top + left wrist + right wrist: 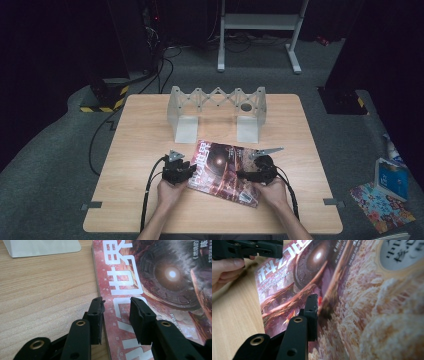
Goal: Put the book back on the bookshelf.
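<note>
our left gripper [116,302] stands with its jaws parted, straddling the left edge of the magazine [155,290]: one jaw over bare wood, the other over the cover. nothing is pinched yet. in the high view the same left gripper [181,170] sits at the magazine's [225,172] left edge. our right gripper [256,170] is at the opposite edge; in its own view one black jaw lies over the cover [352,295] and the page seems to rise up beside it, so we judge that it has a hold on that edge, but we cannot tell for certain whether it is clamped or merely resting there.

to do this step well, we would slide the left jaw's lower tip under the edge before squeezing, keeping low against the table [145,130] so the paper does not buckle. we should grip close to the edge and lift both sides evenly, since a glossy, floppy thing like this will probably sag in the middle and could slip.

the magazine lies face up on the near half of the table, in front of the grey folding rack [217,112] and apart from it. its long axis runs left to right but skewed, the left end farther from us, the right end nearer. the large white title characters sit at our left end.
</note>
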